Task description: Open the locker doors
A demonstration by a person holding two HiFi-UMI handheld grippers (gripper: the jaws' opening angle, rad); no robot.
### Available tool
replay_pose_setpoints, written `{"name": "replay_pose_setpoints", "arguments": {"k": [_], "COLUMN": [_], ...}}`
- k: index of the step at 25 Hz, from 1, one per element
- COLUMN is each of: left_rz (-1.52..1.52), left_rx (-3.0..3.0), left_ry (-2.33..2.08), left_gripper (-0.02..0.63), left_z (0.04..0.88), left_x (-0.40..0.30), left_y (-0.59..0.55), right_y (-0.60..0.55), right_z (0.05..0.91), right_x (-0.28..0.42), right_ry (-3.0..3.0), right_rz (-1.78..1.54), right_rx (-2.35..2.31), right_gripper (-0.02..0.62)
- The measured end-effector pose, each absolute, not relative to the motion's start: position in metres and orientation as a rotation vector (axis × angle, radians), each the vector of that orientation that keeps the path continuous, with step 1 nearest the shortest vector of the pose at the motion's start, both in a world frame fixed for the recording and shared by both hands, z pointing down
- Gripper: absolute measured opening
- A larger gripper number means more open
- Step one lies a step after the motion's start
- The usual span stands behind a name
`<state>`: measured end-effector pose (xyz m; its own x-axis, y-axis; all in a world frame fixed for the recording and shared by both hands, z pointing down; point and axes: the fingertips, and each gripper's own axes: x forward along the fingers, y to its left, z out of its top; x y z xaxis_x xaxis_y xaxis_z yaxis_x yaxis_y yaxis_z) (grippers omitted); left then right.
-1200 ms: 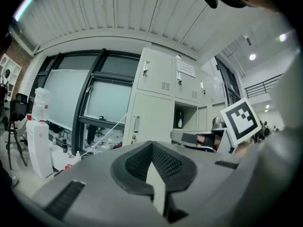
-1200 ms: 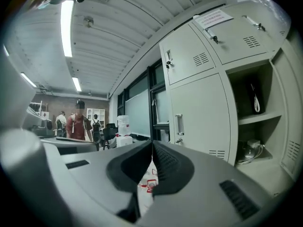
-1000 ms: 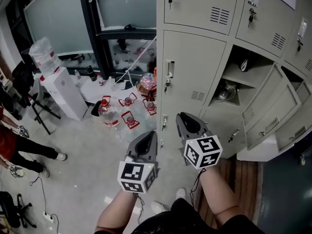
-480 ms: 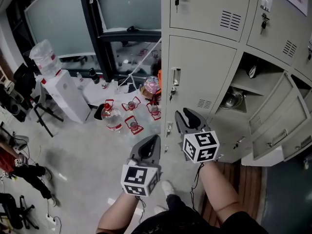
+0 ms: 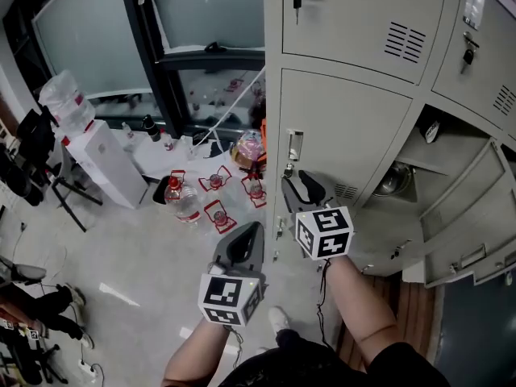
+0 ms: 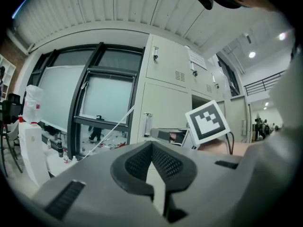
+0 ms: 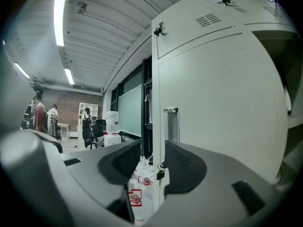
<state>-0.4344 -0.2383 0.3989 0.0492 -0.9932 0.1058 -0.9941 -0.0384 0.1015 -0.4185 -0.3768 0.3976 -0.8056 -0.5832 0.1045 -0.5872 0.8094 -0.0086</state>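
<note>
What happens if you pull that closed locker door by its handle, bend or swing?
The closed door looks like stiff sheet metal, so it probably swings in one piece, like the open door beside it. Its handle sits at the left edge, so it likely hinges on the right. A key hangs below the handle, so it might stay locked.

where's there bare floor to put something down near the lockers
Bare floor lies between the water dispenser and the left gripper, in front of the bottles. It is crowded where those bottles cluster at the foot of the locker, below the window.
</note>
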Motion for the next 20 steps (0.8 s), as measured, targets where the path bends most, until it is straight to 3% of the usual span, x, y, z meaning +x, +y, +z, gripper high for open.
{"name": "replay_pose_setpoints", "arguments": {"k": [10,20], "left_rz": [-0.009,-0.013], "left_rx": [2.129,2.109], "left_ry": [-2.103,-2.116], "left_gripper": [0.000,0.001], "left_z": [0.403,0.409], "left_x": [-0.472,-0.491], "left_y": [-0.277,-0.290], "right_y": [-0.428,-0.440], "right_z": [0.406,0.406], "right_x": [-0.459,-0.475], "right_ry": [-2.858,-2.855], "right_rz": [0.000,-0.052], "right_rx": [1.013,1.090], "right_gripper": [0.198,0.172]}}
